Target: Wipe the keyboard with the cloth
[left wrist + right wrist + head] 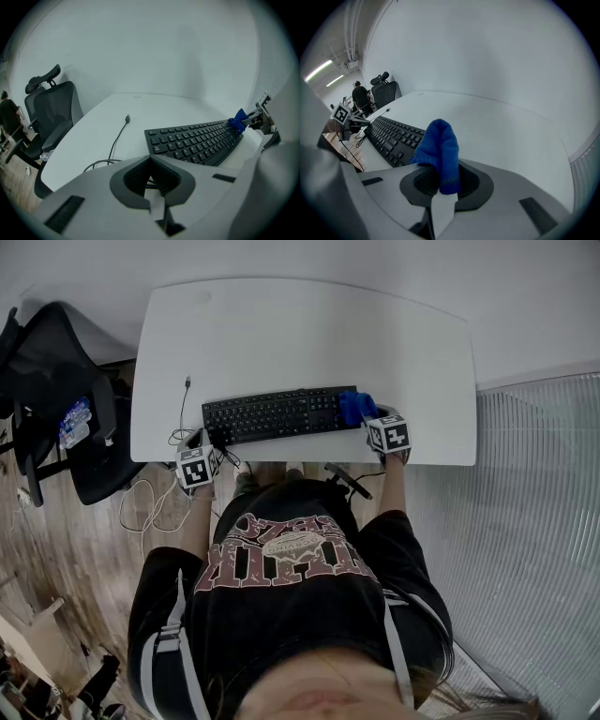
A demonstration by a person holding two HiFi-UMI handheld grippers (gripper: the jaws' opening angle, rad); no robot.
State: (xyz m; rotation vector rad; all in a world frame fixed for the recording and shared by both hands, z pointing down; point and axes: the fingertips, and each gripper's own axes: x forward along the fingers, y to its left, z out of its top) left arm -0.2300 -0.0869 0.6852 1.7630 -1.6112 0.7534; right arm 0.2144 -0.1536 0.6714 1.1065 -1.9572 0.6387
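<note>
**Status: cloth at the keyboard's right end, table mostly bare**

1. Nearest the head camera is the person's dark shirt point(291, 559). Its chest print appears upside down and cannot be read with confidence.
2. The left gripper point(210, 442) sits at the table's front edge, just beside the keyboard's left end. Its own view shows the jaws pressed together with nothing between them.
3. The right gripper point(440, 183) has its jaws pinched on a blue cloth point(439, 150), which stands up from them in a folded tuft. In the head view the cloth rests on the right end of the keyboard point(272, 415).
4. The black keyboard lies parallel to the front edge of the white table point(309, 334) and close to it. The key legends are too small to read.
5. A thin cable point(183, 409) lies left of the keyboard, plug end on the tabletop. Its slack loops over the front-left edge.
6. Beyond the keyboard the tabletop runs bare to its rounded far edge and a plain wall. A bare strip also lies right of the cloth.
7. A black office chair point(56, 371) stands off the table's left side, apart from it.
</note>
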